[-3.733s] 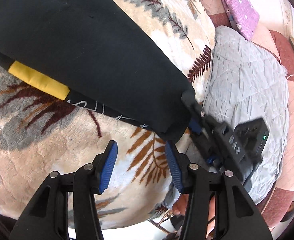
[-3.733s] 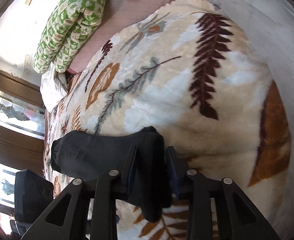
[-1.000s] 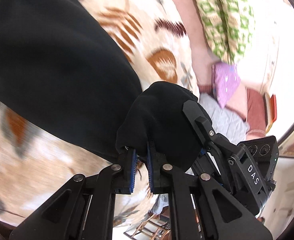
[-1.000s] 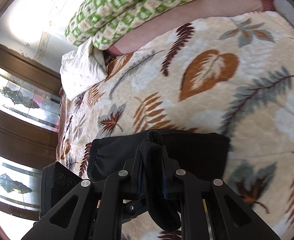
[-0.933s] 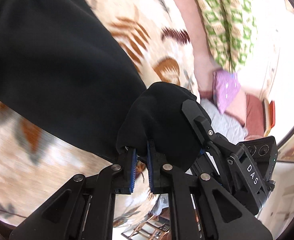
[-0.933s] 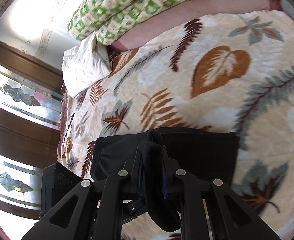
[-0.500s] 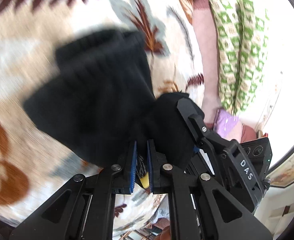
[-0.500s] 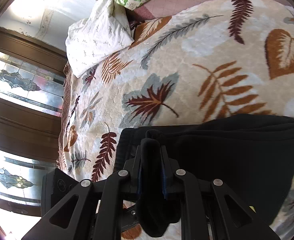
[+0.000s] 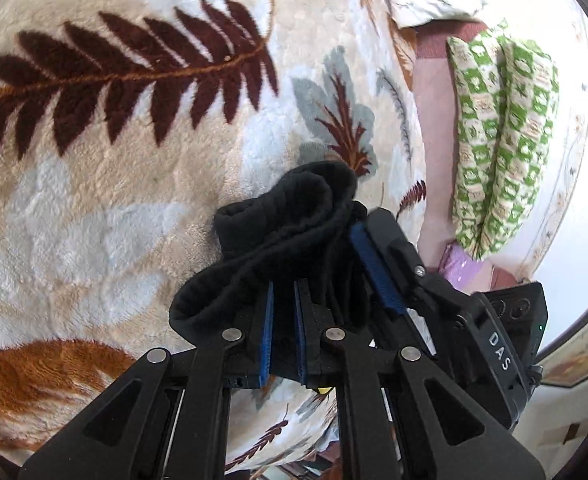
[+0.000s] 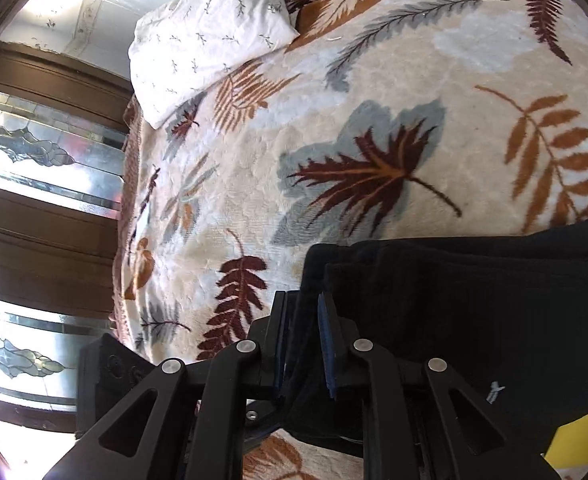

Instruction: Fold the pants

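The left tool (image 9: 283, 328) is closed almost fully, its blue pads pinching a thick bunched edge of the black pants (image 9: 278, 236); just beside it, in the left wrist view, the right tool (image 9: 374, 268) has one blue pad pressed against the same bundle, so the two grips sit close together on one end of the garment; in the right wrist view the right tool (image 10: 303, 344) is likewise nearly closed on a fold of the pants (image 10: 454, 304), which spread away to the right over the leaf-patterned blanket (image 10: 374, 120) on the bed, with a yellow patch (image 10: 578, 436) showing at the lower right edge. The main risk, as I judge it, is that the cloth is gathered rather than flat between the pads; letting go here would likely leave a lumpy, skewed fold, and the layers could slide apart since plush fabric on a plush blanket gives little to square against; a pad may also carry cloth along as it opens. With the tools so close, they could knock each other. No containers are in view; farther off lie a white pillow (image 10: 210, 36) and a green patterned pillow (image 9: 506, 140), neither holding anything.
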